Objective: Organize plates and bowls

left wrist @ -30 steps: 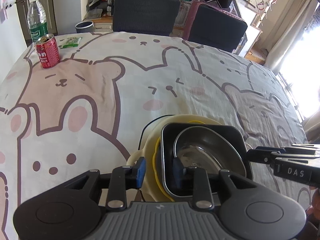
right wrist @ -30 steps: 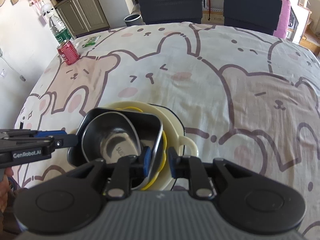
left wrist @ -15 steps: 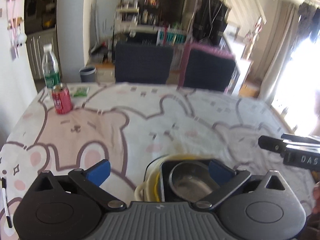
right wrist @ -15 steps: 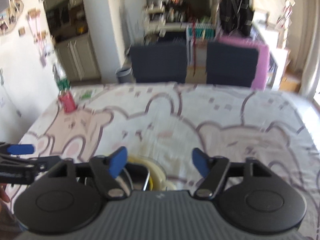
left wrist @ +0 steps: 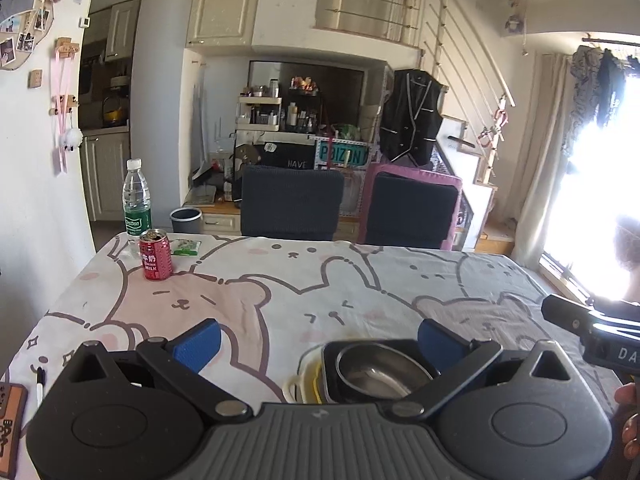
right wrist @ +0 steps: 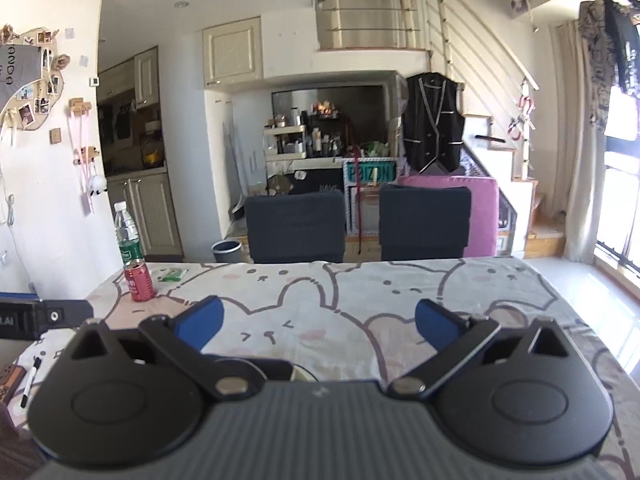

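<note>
steel bowl (left wrist: pixel 378 374) nested in black dish (left wrist: pixel 332 364) on cream plate (left wrist: pixel 298 384), near table edge; stacking looks done. left gripper (left wrist: pixel 316 344), right gripper (right wrist: pixel 318 322) jaws just opened, spread wide, nothing between.

Across my worktop (left wrist: pixel 320 280), under its cartoon bear cloth (right wrist: pixel 360 300), stand two dark chairs (left wrist: pixel 292 208) side by side. Behind them a cluttered shelf nook (right wrist: pixel 320 132) sits in the white wall; cream cabinets (left wrist: pixel 104 176) fill the left corner. A staircase with rails (right wrist: pixel 480 60) climbs on the right, a black vest (right wrist: pixel 432 144) hanging by it. Hard daylight floods through the curtained window (left wrist: pixel 592 200)
</note>
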Tool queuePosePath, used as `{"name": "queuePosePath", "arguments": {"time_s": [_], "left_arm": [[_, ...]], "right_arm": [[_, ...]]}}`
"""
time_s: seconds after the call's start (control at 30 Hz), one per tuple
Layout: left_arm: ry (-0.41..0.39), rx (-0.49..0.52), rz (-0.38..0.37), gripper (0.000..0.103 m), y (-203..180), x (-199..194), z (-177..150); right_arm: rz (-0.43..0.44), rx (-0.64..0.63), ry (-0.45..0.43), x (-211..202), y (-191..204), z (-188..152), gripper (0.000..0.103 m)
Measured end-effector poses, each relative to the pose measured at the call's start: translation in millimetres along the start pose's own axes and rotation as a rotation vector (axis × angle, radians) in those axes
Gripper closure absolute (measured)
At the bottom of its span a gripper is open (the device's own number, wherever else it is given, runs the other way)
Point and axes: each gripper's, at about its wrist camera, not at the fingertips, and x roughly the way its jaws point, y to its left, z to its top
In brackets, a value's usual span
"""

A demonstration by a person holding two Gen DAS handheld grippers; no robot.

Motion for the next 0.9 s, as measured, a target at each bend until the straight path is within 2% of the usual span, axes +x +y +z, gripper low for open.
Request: {"name": "queuePosePath", "arguments": {"time_s": [0.3,0.43,0.6,0.7,0.9], "left_arm": [[0.034,0.099,0.003,0.000,-10,-22,-41],[0.053,0.127,0.028,0.000,-13,-30,-62],[0.084,0.111,0.042,0.000,-9,-36,-80],[0.093,0.088,0.048,0.000,-5,-40,-86],[0.080,0.075,0.073,0.000,1,-50,-95]], "right_arm": [[-0.067,-0.022,0.017,-34,9,-42,0.000],[-0.086,-0.025,0.015,-44,11,-52,0.000],[-0.103,-0.030,0.023,-53,13,-67,0.000],[-0.095,-0.085,0.020,-59,22,-77,0.000],[-0.080,-0.116,0.026,-70,28,-90,0.000]]}}
